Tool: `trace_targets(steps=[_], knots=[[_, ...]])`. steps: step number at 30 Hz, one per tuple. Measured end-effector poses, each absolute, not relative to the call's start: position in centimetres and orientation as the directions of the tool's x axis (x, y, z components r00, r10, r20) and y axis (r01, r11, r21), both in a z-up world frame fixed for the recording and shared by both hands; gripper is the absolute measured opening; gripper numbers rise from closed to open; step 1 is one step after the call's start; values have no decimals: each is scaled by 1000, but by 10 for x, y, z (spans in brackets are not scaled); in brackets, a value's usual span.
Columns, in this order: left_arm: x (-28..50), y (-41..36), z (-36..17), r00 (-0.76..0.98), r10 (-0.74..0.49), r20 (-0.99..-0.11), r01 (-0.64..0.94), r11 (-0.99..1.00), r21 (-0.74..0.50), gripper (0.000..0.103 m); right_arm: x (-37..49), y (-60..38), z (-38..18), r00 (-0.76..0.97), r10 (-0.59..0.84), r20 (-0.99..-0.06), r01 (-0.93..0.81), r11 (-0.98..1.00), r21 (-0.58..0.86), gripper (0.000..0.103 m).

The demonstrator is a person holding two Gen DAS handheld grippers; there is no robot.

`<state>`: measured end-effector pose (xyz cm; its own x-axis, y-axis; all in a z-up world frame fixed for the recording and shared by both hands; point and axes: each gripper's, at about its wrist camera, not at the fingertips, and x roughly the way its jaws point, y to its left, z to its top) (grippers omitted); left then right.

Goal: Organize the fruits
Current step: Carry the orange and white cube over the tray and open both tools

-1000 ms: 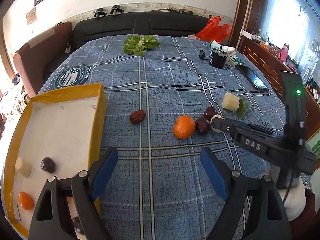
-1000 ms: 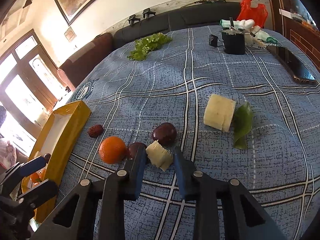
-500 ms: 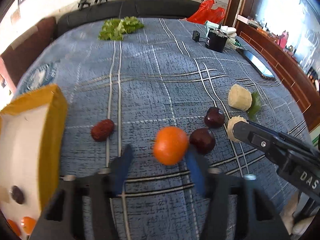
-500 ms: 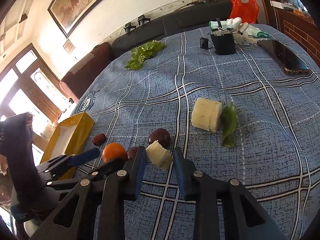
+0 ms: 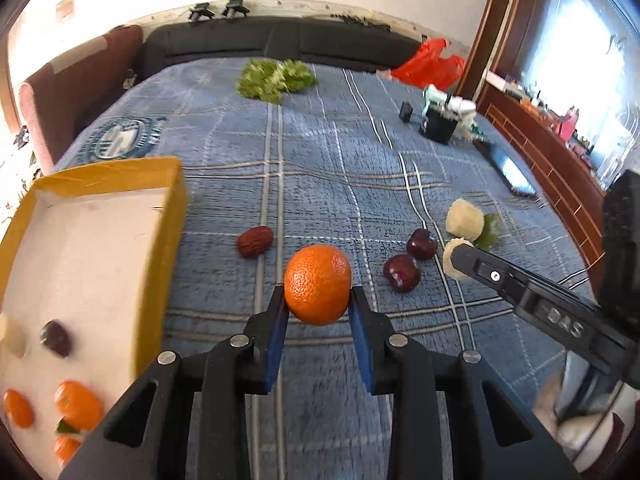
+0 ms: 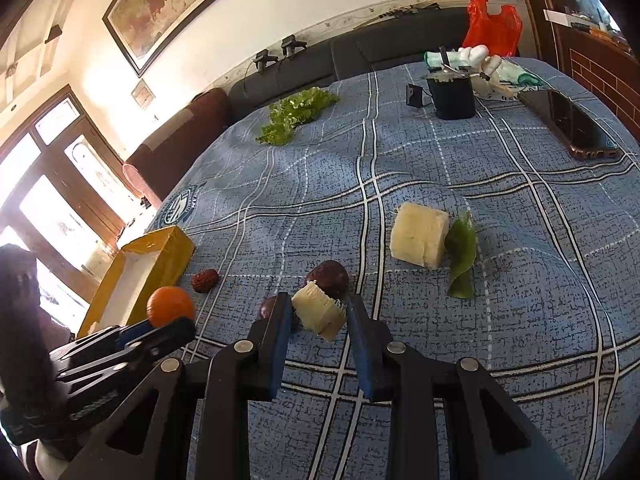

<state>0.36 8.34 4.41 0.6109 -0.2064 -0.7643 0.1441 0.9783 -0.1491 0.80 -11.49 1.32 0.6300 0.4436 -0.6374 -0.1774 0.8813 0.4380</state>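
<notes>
Fruits are split between the yellow box (image 5: 176,216) at far left and the blue checked cloth (image 5: 320,160). Inside the box: a dark plum-like fruit (image 5: 56,338), a pale chunk at the left edge (image 5: 8,338), and a few small oranges (image 5: 76,404) in the near corner.

Next, just right of the box wall: a red date (image 5: 255,241) lying loose on the cloth.

Left gripper (image 5: 318,312): jaws have just been closing, and the blue pads are now pressed on either side of the orange (image 5: 318,290). From the right wrist view that orange (image 6: 170,306) sits at the tips of the left gripper, beside the box. Can't tell if it's off the cloth.

Further right: two dark plums (image 5: 402,273) (image 5: 421,243) on the cloth, close together, not touching the orange.

Right gripper (image 6: 318,314): jaws nearly together, clamped on a pale fibrous chunk (image 6: 319,312). One plum (image 6: 328,278) sits directly behind the chunk; the other is half hidden behind the left finger.

Beyond that: a bigger pale chunk (image 6: 419,235) with a green leaf (image 6: 462,254) touching its right side.

Far back: lettuce (image 6: 296,114), a black cup (image 6: 454,96), a phone (image 6: 570,122) at the right edge, a red bag (image 6: 494,26) on the sofa.
</notes>
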Motion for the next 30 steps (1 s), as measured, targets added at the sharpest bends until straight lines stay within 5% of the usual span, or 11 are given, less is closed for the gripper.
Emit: trace_targets(steps=[4, 9, 12, 30], knots=[[-22, 107, 61, 645, -177, -744, 111, 984, -137, 29, 2, -112, 20, 594, 555, -582, -223, 809, 544, 31], [-55, 152, 77, 691, -114, -714, 38, 992, -121, 30, -7, -102, 11, 417, 826, -379, -244, 503, 829, 32], [-71, 179, 80, 703, -78, -706, -8, 993, -118, 30, -16, -80, 10, 343, 882, -323, -239, 414, 878, 32], [-119, 298, 52, 666, 112, -737, -278, 955, -106, 30, -61, 88, 33, 274, 762, -587, -474, 638, 606, 33]])
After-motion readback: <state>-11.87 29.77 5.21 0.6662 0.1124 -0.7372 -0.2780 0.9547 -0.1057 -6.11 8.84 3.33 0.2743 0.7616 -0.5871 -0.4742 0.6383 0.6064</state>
